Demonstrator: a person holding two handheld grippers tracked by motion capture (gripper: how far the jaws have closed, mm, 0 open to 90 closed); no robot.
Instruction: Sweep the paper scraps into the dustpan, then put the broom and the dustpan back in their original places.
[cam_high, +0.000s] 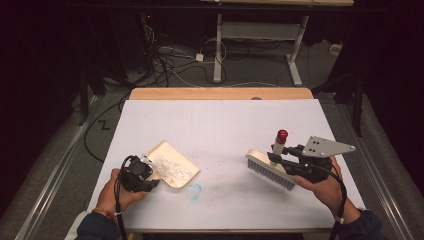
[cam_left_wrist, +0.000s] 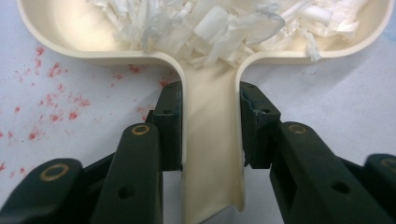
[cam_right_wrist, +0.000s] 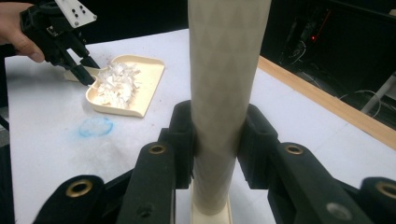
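A cream dustpan (cam_high: 172, 162) lies on the white table (cam_high: 220, 125), with a heap of white shreds (cam_high: 170, 167) in it. My left gripper (cam_high: 150, 177) is shut on the dustpan's handle (cam_left_wrist: 212, 140), its pads (cam_left_wrist: 170, 121) pressing both sides. The shreds (cam_left_wrist: 219, 23) pile up in the pan (cam_left_wrist: 56, 28) just past the handle. My right gripper (cam_high: 280, 160) is shut on the upright handle (cam_right_wrist: 224, 93) of a hand brush (cam_high: 270, 170), whose red-tipped handle (cam_high: 280, 140) rises above pale bristles. In the right gripper view, the dustpan (cam_right_wrist: 126, 84) and my left gripper (cam_right_wrist: 86, 74) sit far left.
A blue smudge (cam_high: 194, 191) marks the table between dustpan and brush, seen also as a blue smudge (cam_right_wrist: 95, 126) in the right gripper view. Red specks (cam_left_wrist: 51, 102) dot the table left of the pan handle. A wooden strip (cam_high: 220, 93) edges the table's far side; cables lie on the floor beyond.
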